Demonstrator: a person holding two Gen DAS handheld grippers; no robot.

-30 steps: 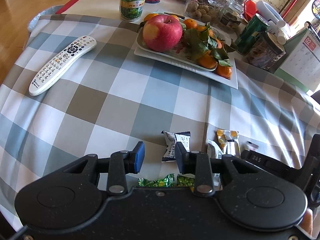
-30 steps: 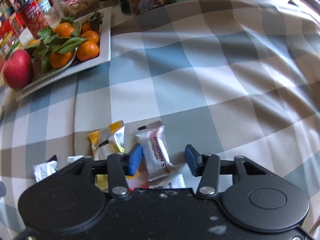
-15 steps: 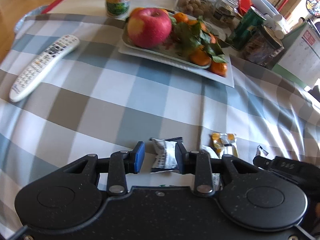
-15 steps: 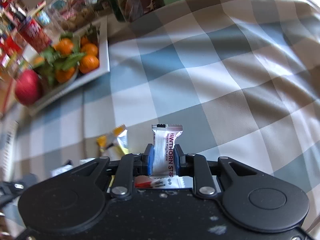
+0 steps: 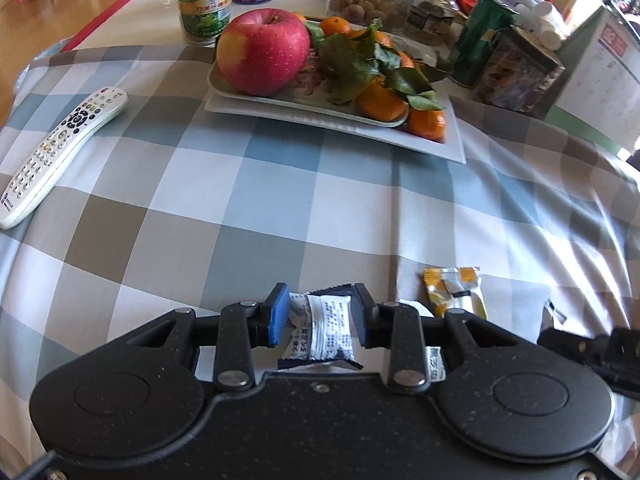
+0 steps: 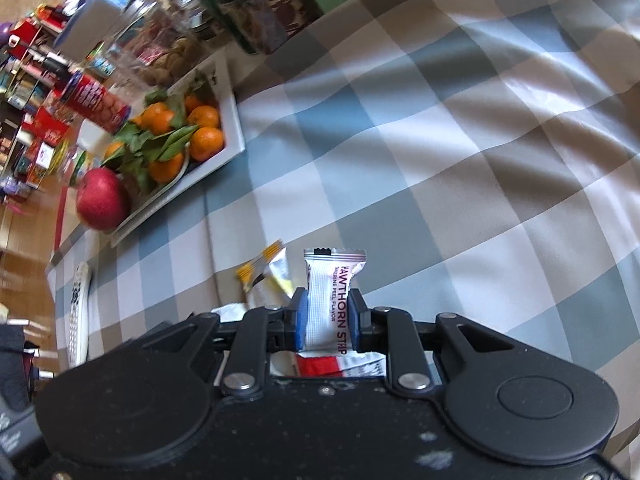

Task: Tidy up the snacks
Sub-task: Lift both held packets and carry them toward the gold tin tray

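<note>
On the checked tablecloth (image 5: 256,208) lies a white and dark snack packet (image 5: 330,330), flat between the fingers of my left gripper (image 5: 318,316). That gripper is open, with small gaps beside the packet. A yellow and silver packet (image 5: 456,294) lies just to its right. My right gripper (image 6: 327,320) is shut on a white Hawthorn Strip packet (image 6: 328,280), held upright above the cloth. Under it lie a red and white packet (image 6: 332,362) and the yellow packet (image 6: 266,276).
A white tray (image 5: 440,148) at the back carries a red apple (image 5: 264,52) and leafy mandarins (image 5: 380,100). A white remote (image 5: 60,152) lies at the left. Jars (image 5: 204,4), a green can (image 5: 480,40) and boxes crowd the far edge.
My right gripper shut on the Hawthorn Strip packet, lifted it off the cloth and rolled. My left gripper came down and forward until the white and dark packet lay between its fingers.
</note>
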